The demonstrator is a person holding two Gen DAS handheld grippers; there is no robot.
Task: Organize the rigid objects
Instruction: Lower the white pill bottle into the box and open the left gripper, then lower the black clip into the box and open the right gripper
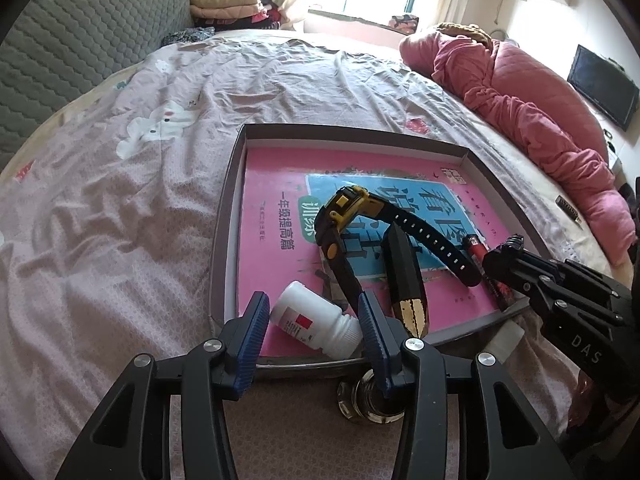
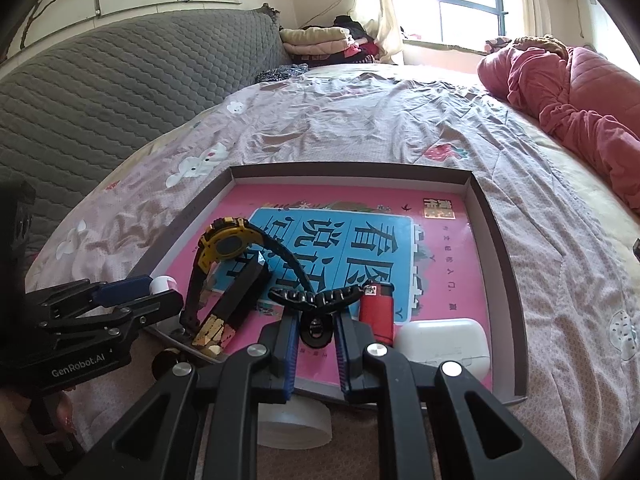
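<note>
On a bed (image 1: 132, 208) spread with a pale printed sheet, a shallow tray (image 1: 224, 216) already carries a pink book (image 1: 272, 184), a yellow-and-black watch (image 1: 348, 212), a black-and-gold case (image 1: 404, 272), a red lighter (image 2: 376, 308) and a white earbud case (image 2: 444, 340). Your left gripper (image 1: 314, 322) straddles a white pill bottle (image 1: 316, 318) lying on its side at the tray's near left corner, pads partly apart on either flank; whether they actually press the bottle cannot be told from here. Your right gripper (image 2: 316, 334) is pinched nearly closed on a black hair claw clip (image 2: 316, 300), held by its hinge above the book, between the black-and-gold case and the lighter. The step in hand looks like setting these two pieces down inside the tray. To do it well, lower the clip onto the open pink patch in front of you rather than onto the watch strap, let it touch before you spread the pads, and draw straight back so its teeth do not catch the lighter. With the bottle, mind that it will roll: keep it square between the pads, rest it against the tray wall, and release only once it lies still. A glass jar (image 1: 372, 400) and a white roll of tape (image 2: 294, 426) wait on the sheet just outside the near rim.
</note>
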